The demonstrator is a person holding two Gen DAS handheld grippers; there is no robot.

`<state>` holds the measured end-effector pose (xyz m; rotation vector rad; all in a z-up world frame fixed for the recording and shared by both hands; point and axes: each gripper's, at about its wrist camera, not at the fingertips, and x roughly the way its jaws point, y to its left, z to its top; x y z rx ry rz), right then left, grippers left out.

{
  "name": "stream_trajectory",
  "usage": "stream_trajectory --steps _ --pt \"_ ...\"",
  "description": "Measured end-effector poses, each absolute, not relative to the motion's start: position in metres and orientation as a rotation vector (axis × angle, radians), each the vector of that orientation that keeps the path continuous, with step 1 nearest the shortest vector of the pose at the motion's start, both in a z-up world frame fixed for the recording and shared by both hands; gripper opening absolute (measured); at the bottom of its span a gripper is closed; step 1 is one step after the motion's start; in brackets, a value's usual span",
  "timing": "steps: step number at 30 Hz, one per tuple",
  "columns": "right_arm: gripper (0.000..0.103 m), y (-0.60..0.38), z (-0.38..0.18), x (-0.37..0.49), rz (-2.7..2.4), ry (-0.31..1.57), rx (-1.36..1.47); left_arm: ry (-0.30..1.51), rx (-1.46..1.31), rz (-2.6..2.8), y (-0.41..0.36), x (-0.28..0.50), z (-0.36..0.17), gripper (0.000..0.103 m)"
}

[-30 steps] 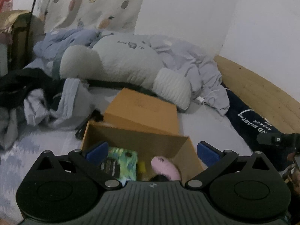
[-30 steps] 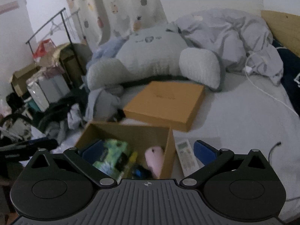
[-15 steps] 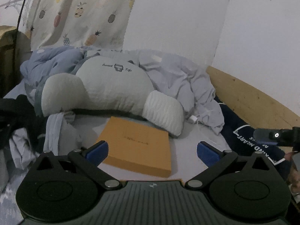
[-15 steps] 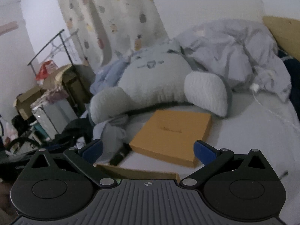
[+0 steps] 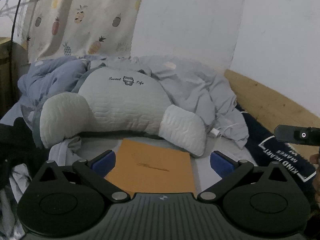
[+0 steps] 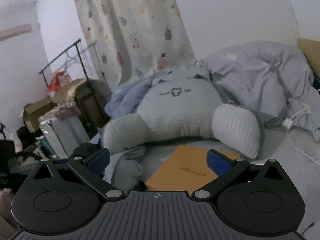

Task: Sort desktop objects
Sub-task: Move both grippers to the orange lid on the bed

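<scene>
1. Left gripper: jaws spread wide, nothing between the blue pads; it hovers above the bed, aimed at the backrest cushion.
2. Right gripper: likewise wide apart and holding nothing; its body fills the lower part of the frame.
3. Orange flat box lid: lies flat on the grey sheet at lower centre of the left view, framed between the left pads but beyond them, untouched. In the right view it sits lower centre-right, partly behind the right-hand pad.
4. Surroundings: crumpled duvet at centre right, pineapple-print curtain at upper left, white charger cable at right edge.
5. Progress, as judged: no loose desktop objects and no open container appear in either view, so what has been sorted cannot be told. The lid resting apart suggests closing remains; both grippers are free for it.
</scene>
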<state>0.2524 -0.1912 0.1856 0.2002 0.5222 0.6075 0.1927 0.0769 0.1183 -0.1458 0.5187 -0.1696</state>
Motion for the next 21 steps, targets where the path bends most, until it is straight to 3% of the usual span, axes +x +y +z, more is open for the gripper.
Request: stream_trajectory --steps 21 --pt "0.103 -0.169 0.052 0.387 0.484 0.791 0.274 0.743 -0.114 -0.113 0.094 0.328 0.023 0.103"
